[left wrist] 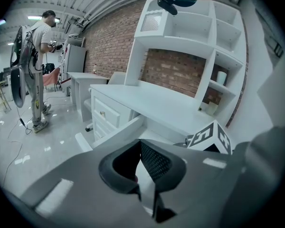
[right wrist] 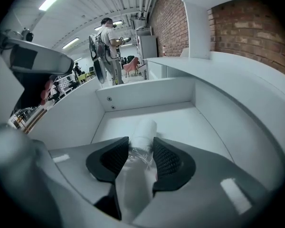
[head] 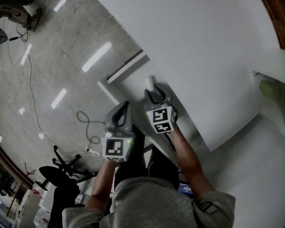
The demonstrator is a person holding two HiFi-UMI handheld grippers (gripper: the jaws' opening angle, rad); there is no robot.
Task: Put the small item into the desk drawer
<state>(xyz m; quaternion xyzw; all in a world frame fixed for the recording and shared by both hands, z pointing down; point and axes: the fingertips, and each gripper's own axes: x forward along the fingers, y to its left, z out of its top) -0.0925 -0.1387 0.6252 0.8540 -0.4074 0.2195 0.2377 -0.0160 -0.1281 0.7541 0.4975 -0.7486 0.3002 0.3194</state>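
Between my right jaws: my right claw (right wrist: pixel 141 148) pinches the small item, a white wrapped roll (right wrist: pixel 143 127). Its far end pokes past the pads, so I judge it will drop free cleanly.
Just below: the open desk drawer (right wrist: pixel 147 96), bare inside. The roll hangs over its floor; whether it touches, I cannot tell.
Beside it: my left claw (left wrist: pixel 141 148), tips drawn together on nothing, waits at the drawer's side, out of the way.
Beyond: white desk top (left wrist: pixel 166 103), shelves (left wrist: pixel 190 30), brick wall (left wrist: pixel 114 42).
Next, I judge: lower, then release.
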